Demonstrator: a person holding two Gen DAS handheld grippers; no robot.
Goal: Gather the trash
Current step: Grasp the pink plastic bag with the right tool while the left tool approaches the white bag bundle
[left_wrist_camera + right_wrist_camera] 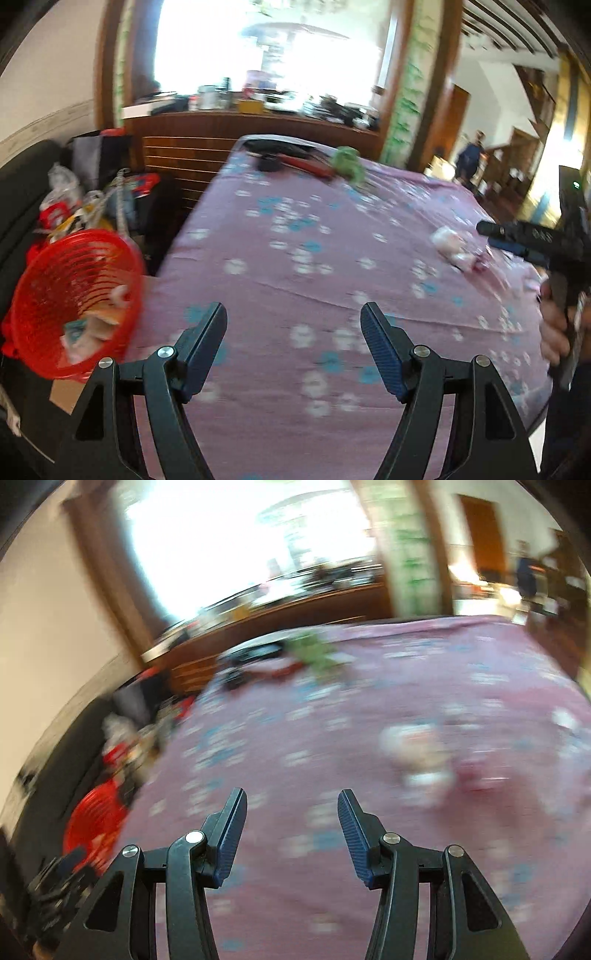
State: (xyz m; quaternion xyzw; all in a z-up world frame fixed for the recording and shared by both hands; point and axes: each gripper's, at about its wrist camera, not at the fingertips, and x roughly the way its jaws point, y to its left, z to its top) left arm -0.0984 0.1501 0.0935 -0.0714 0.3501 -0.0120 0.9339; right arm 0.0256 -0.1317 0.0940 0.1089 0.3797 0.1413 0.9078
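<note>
over the pink-clothed worktop [295,240], the right gripper [291,834] and left gripper [293,347] are hanging wide open and empty; approaching the crumpled trash [417,753] squarely seems wise.

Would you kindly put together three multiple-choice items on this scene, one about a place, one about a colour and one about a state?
1. Where is the basket relative to the table?
A. off its left edge
B. at its centre
C. at its far right corner

2. What colour is the basket?
A. blue
B. red
C. white

3. How does the left gripper stand?
A. shut on a wrapper
B. shut on nothing
C. open and holding nothing

Answers:
1 A, since the left wrist view shows the basket beside the table's left edge.
2 B, since its ribbed wall is bright red.
3 C, since the fingers stand wide apart with only tablecloth between them.
</note>
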